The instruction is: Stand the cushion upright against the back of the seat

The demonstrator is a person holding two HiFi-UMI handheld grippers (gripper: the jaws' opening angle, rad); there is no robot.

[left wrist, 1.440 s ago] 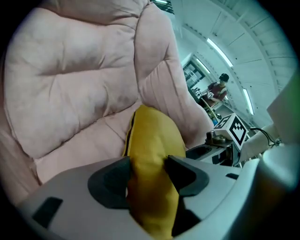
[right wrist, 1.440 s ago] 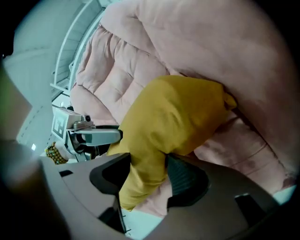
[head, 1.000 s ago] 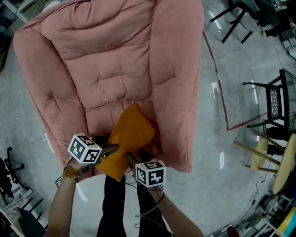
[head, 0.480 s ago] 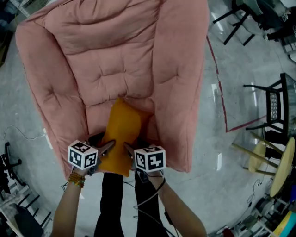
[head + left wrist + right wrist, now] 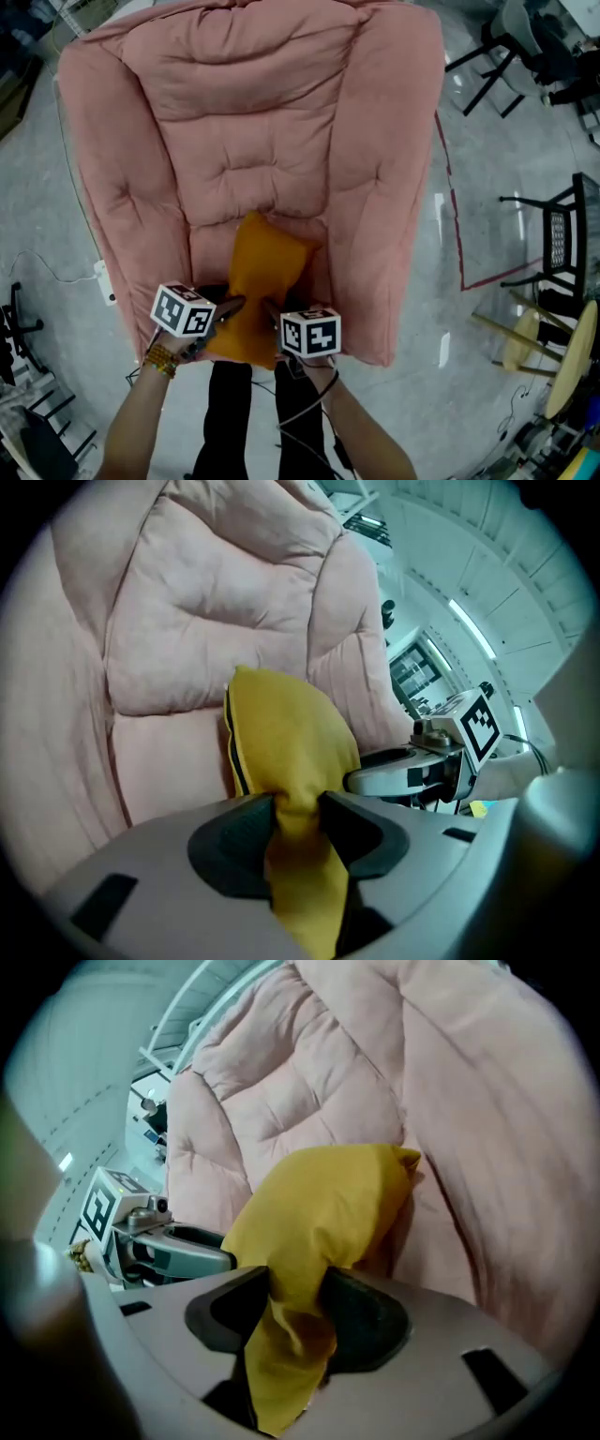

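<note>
I have the yellow cushion (image 5: 262,281) by its near edge, one pinch at each side. It sits on the seat pad (image 5: 208,246) of the pink armchair, reaching from the front edge of the seat to the crease at the foot of the backrest (image 5: 244,131), rather nearer the seat's right side. It looks tilted to me, not yet upright, with only its far corner at the backrest.

The step in hand, as I judge it, is to swing the near edge up and back. To do it well I would raise both sides evenly so the cushion does not twist; I would push its lower edge into the crease first, then lay its face against the backrest. I would let go only once it leans there by itself, because it is soft, sags from the pinch, and could flop forward onto the seat.

My left tongs (image 5: 232,307) are closing, the gap between the pads narrow and filled by a bunched fold of the yellow cover, which they squeeze; my right tongs (image 5: 269,315) are closing likewise, pinching a gathered fold at the cushion's other side. Neither touches the armchair itself, so far as I can see.
</note>
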